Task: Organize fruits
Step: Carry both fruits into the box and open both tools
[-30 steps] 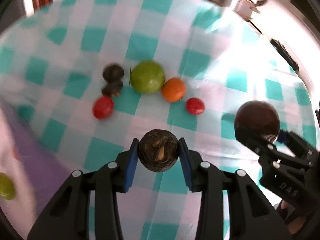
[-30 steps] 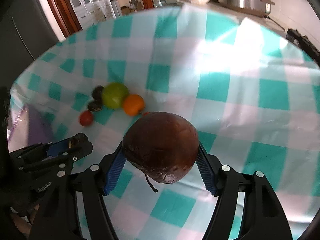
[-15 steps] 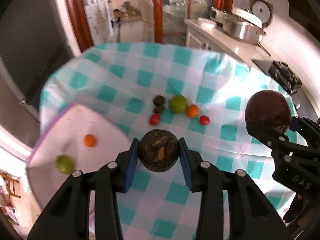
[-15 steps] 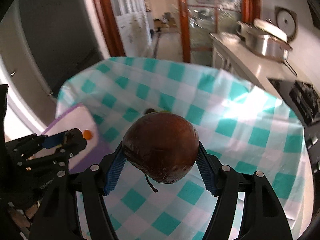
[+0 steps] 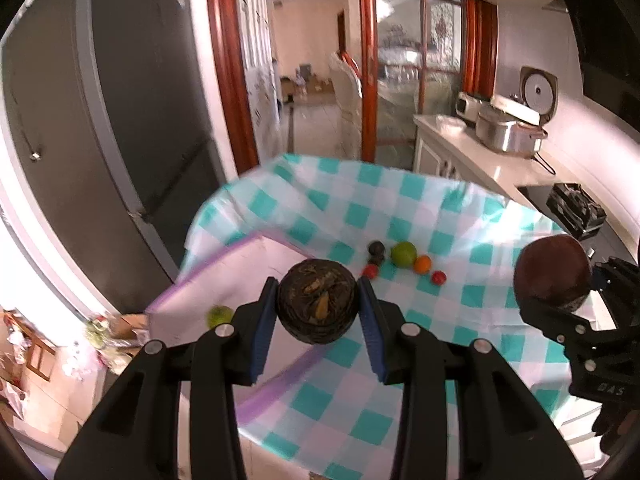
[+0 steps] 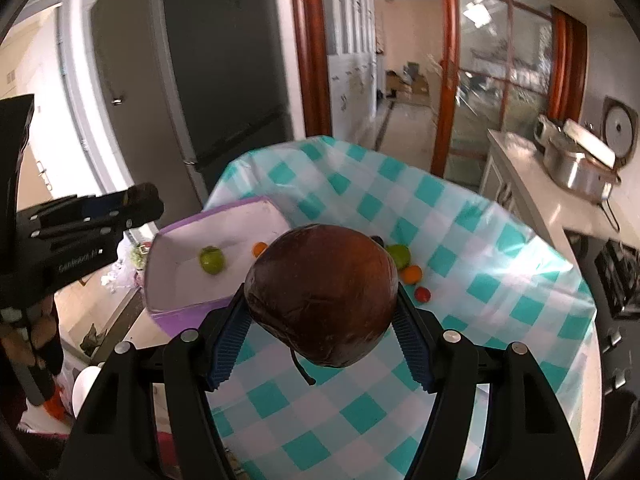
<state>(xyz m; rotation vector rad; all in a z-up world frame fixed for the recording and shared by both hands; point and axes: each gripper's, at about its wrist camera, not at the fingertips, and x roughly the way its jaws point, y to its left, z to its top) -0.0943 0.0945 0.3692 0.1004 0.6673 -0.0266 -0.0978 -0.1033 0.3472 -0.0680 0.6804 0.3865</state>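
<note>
Fingers of the left gripper (image 5: 318,308) are clamped on a small dark wrinkled round fruit (image 5: 318,306), held above the near edge of a purple-rimmed white box (image 5: 208,280) on the teal-and-white checked tablecloth (image 5: 460,240); beyond lie a green fruit (image 5: 403,253), an orange fruit (image 5: 422,264) and two small red fruits (image 5: 438,277). From the right wrist, the right gripper (image 6: 322,300) is clamped on a large dark brown smooth fruit (image 6: 322,294) above the cloth, beside the box holding a green fruit (image 6: 211,260) and a small orange one (image 6: 260,248).

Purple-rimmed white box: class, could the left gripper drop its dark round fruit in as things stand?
Probably yes: the left gripper holds the dark round fruit above the open purple-rimmed white box, nothing between them.
</note>
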